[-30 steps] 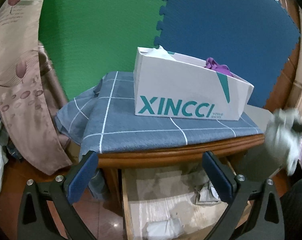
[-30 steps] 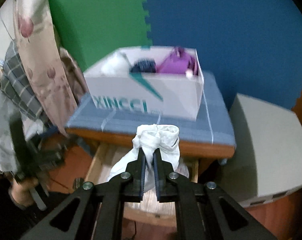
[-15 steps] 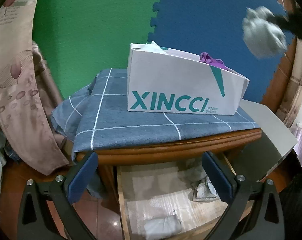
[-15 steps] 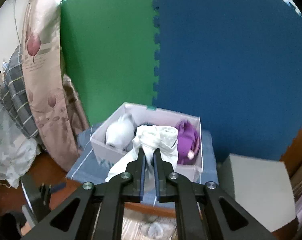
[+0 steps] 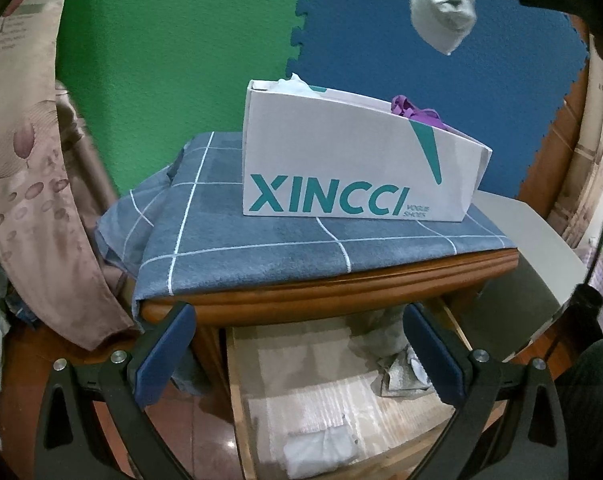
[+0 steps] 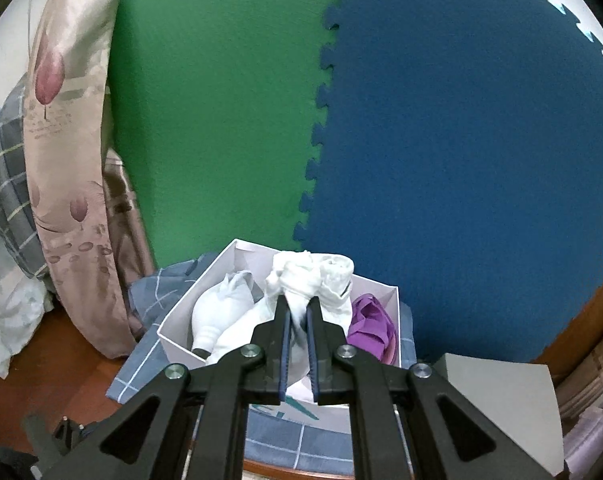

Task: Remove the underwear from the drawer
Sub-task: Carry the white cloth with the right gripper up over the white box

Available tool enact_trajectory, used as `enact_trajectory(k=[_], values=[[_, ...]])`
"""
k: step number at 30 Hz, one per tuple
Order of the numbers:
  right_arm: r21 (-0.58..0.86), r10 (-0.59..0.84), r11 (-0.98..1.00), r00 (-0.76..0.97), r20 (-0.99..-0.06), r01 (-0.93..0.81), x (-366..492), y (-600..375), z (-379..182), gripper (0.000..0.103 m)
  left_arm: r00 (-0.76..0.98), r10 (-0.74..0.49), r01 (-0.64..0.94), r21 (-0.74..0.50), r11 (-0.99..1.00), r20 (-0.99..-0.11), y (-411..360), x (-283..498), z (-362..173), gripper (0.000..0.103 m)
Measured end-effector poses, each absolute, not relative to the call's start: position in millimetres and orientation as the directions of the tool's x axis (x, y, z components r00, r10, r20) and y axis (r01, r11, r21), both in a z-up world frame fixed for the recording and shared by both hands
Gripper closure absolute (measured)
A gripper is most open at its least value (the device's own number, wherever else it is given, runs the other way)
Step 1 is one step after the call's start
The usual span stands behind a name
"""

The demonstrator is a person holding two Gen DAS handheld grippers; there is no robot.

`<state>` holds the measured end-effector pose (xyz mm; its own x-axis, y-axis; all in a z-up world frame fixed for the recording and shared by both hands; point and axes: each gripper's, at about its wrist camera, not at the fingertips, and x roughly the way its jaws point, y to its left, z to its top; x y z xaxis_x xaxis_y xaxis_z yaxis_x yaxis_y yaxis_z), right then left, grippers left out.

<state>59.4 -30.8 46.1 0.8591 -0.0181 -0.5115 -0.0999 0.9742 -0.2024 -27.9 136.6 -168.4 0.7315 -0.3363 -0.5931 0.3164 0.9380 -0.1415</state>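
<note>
My right gripper (image 6: 297, 304) is shut on a white pair of underwear (image 6: 313, 276) and holds it high above the white XINCCI box (image 6: 173, 320). In the left wrist view the same bundle (image 5: 441, 20) hangs at the top right, above the box (image 5: 341, 168). My left gripper (image 5: 297, 352) is open and empty, low in front of the open wooden drawer (image 5: 237, 400). More pale underwear (image 5: 321, 444) lies folded in the drawer, with a crumpled grey piece (image 5: 397, 356) at its back right.
The box holds a white garment (image 6: 217, 312) and a purple one (image 6: 371, 324). It stands on a blue checked cloth (image 5: 229, 256) over the wooden cabinet. A beige curtain (image 5: 29, 184) hangs left. A grey box (image 6: 497, 400) sits right. Green and blue foam mats stand behind.
My right gripper has risen with the white underwear from just above the drawer to high over the box. My left gripper has stayed open and edged a little closer to the drawer.
</note>
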Motion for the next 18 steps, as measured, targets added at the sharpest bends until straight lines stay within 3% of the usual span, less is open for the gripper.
enact_trajectory(k=[18], values=[[-0.216,-0.076,0.974,0.8,-0.595,-0.068,108.1,-38.9,-1.8,0.096,0.698,-0.356,0.302,-0.196,0.933,-0.621,137.6,-23.0,-171.7,0.0]])
